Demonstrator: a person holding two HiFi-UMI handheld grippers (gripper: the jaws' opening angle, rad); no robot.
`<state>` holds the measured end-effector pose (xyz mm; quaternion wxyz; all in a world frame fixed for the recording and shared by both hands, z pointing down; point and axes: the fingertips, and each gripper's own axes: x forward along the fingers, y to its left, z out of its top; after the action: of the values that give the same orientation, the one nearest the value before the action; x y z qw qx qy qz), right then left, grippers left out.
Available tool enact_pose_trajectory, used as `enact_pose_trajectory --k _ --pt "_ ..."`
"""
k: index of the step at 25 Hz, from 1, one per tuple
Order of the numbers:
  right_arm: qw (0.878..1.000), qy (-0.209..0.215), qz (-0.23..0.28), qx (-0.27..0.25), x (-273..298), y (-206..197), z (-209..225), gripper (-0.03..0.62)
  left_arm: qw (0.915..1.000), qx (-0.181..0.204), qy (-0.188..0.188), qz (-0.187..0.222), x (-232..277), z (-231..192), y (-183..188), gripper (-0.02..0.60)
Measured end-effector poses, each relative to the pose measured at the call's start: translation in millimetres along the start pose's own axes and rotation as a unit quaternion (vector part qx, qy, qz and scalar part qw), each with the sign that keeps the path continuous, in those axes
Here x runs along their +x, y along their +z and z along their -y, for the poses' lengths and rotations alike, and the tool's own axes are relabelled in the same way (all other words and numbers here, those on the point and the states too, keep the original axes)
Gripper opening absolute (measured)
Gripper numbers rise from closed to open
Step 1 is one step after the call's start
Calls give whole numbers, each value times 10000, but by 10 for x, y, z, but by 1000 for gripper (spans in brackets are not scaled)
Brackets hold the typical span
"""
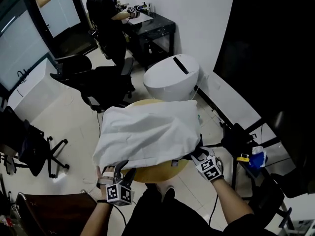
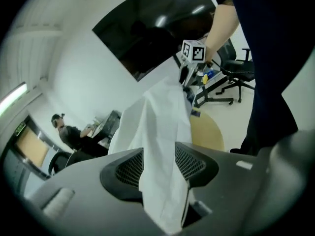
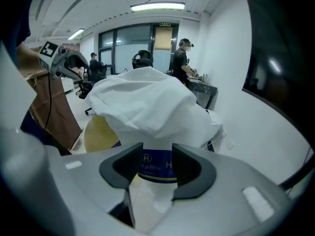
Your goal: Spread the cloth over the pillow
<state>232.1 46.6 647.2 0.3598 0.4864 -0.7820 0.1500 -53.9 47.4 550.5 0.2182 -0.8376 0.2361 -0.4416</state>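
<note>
Finds the white cloth draped in a rumpled mound over the pillow, on a round yellow desk. Covers almost all of the pillow in the head view and leaves bare only the near rim of the desk.

Sets the left tongs at the near left corner of the cloth and the right tongs at the near right corner, each tilted downward.

Shows the left tongs standing apart in the left gripper view, with a loose fold of the cloth hanging through the gap between the mesh pads and running on toward the right tongs. Gives no clear sign of a pinch on that fold.

Shows the right tongs spread wide as well, framing the blue-labelled end of the pillow, with the cloth bunched just above and beyond. Presses on neither, as far as the right gripper view tells.

Carries a marker cube on each gripper, just behind the tongs.

Places a white rounded container with a dark slot on the floor just beyond the desk, and a black office chair to its left. Farther off, has a person in dark clothes standing at a black desk by the wall. Puts a large dark screen along the right-hand wall.
</note>
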Motion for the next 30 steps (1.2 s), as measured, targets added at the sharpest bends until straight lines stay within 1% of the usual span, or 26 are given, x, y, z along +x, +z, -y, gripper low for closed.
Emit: enact_pose_trajectory --k 2,4,6,8,10,12,13,14,16,17,19,21,23,26,28,30 --pt "9999 -61 97 -103 26 84 -28 193 9988 87 -213 430 222 13 454 190" --pt "9995 -145 263 -126 31 196 -35 192 9959 128 -464 763 407 44 803 190" --pt "9990 -200 394 -118 26 315 -26 168 9912 369 -803 984 590 163 1066 191" --pt "9983 -196 541 -107 4 447 -32 105 9853 621 -1112 1134 774 304 1274 198" --pt "9973 -206 693 -147 -47 602 -34 66 9797 838 -1328 1243 987 435 1425 199" --pt "9960 -243 826 -239 -98 778 -29 33 9753 1074 -1426 1299 1196 515 1513 214" --pt "9955 -268 859 -296 -117 871 -27 27 9746 1135 -1408 1320 1273 506 1547 222" --pt "9951 -299 874 -362 -133 971 -22 21 9753 1134 -1346 1337 1331 456 1579 222" --pt "9940 -341 931 -472 -146 1196 -7 17 9793 1016 -1124 1343 1405 257 1636 222" --pt "9933 -345 980 -500 -144 1314 -1 17 9812 961 -988 1348 1427 131 1659 210" --pt "9922 -344 1076 -518 -136 1542 10 17 9836 827 -785 1395 1463 -112 1660 137" --pt "9913 -332 1142 -558 -90 1763 18 17 9852 598 -691 1447 1487 -355 1585 47" --pt "9911 -267 1147 -613 28 1937 24 20 9874 375 -596 1418 1499 -630 1487 0" --pt "9935 -56 1008 -526 296 2056 46 43 9907 162 -541 1238 1633 -942 1284 0" --pt "9947 79 959 -363 431 2089 60 79 9923 66 -638 1064 1776 -1053 1106 0" --pt "9946 101 1021 -142 466 2096 104 106 9927 -58 -788 906 1902 -1137 963 0"
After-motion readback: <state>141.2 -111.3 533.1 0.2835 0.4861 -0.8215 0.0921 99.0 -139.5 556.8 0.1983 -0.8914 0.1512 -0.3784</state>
